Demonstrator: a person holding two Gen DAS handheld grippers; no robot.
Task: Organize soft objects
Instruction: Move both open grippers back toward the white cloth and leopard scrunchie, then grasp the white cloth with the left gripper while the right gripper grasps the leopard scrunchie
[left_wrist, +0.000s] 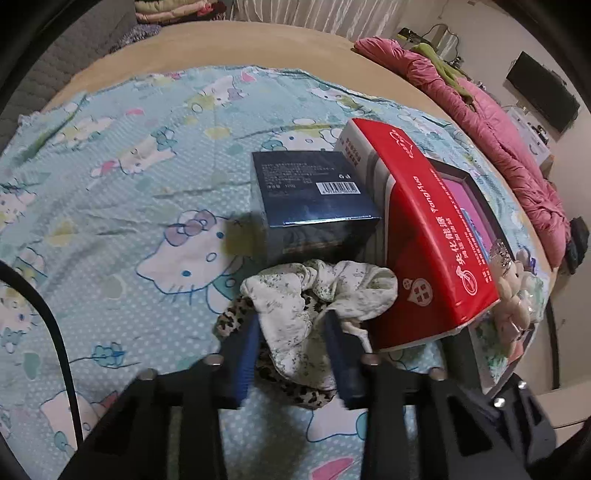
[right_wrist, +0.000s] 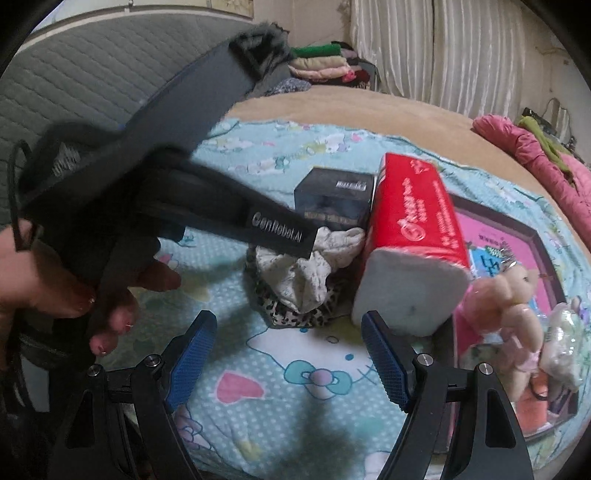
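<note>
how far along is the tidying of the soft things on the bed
Early. Nothing looks sorted yet. In hand: the left gripper is closed on the white scrunchie, lying over the leopard scrunchie. The right gripper is open, empty. Left: both scrunchies and the plush bear.

Sheet (left_wrist: 110, 206) pale blue, white dots, cartoon cat print with pink hearts. Scrunchie (left_wrist: 295, 295) white with green speckles, on leopard-print scrunchie (left_wrist: 236, 317), tan and black. Box (left_wrist: 314, 192) dark navy, white barcode. Carton (left_wrist: 428, 229) red, white lettering, white end. Tray (right_wrist: 517, 251) pink inside, dark frame. Plush (right_wrist: 509, 295) peach-pink. Quilt (left_wrist: 498, 140) rose pink. Finger pads (right_wrist: 194, 354) blue.
</note>
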